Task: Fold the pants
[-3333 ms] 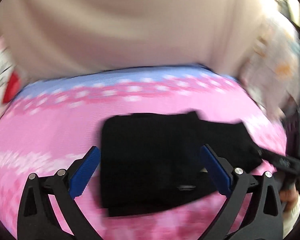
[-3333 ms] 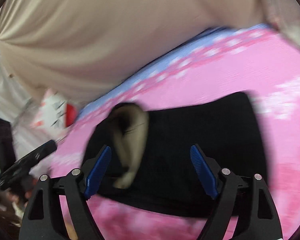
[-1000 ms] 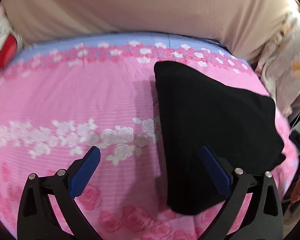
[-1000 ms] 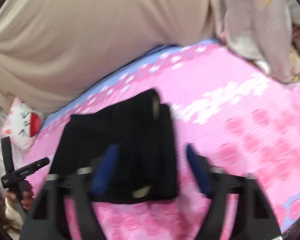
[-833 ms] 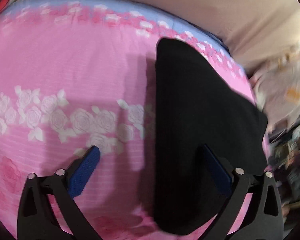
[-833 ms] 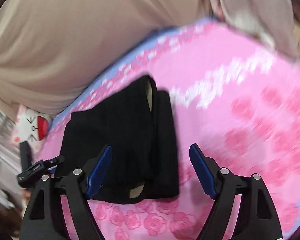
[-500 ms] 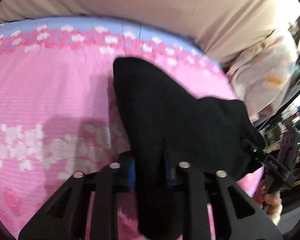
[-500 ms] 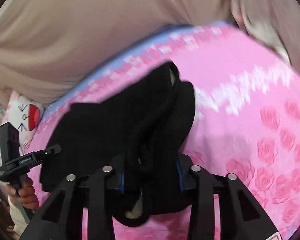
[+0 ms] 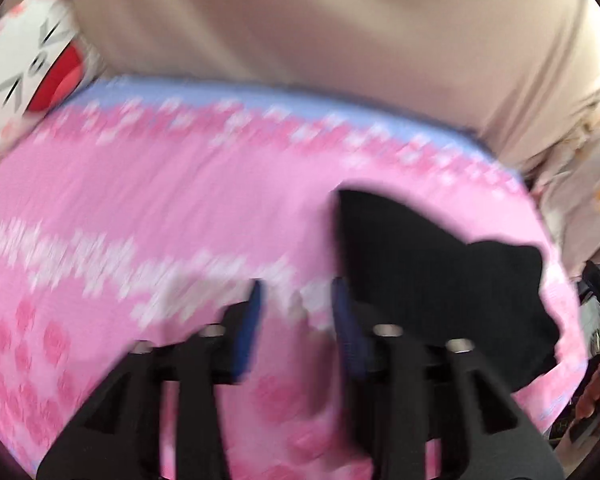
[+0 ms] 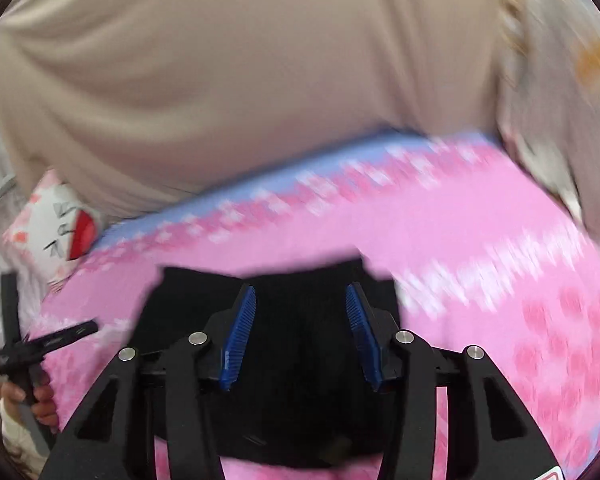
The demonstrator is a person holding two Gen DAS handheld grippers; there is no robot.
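Our right gripper (image 10: 300, 332) hangs right over the pants (image 10: 296, 360), jaws opening, nothing pinched. Our left gripper (image 9: 296, 320), jaws opening and empty, has them off to its right on the bed (image 9: 140, 200).

Left gripper (image 9: 298, 320) and right gripper (image 10: 300, 332), jaws opening, both empty.

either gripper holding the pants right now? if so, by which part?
Neither. The left gripper has only pink sheet between its opening jaws; the right gripper hangs over the folded black pants, jaws opening, pads clear of cloth.
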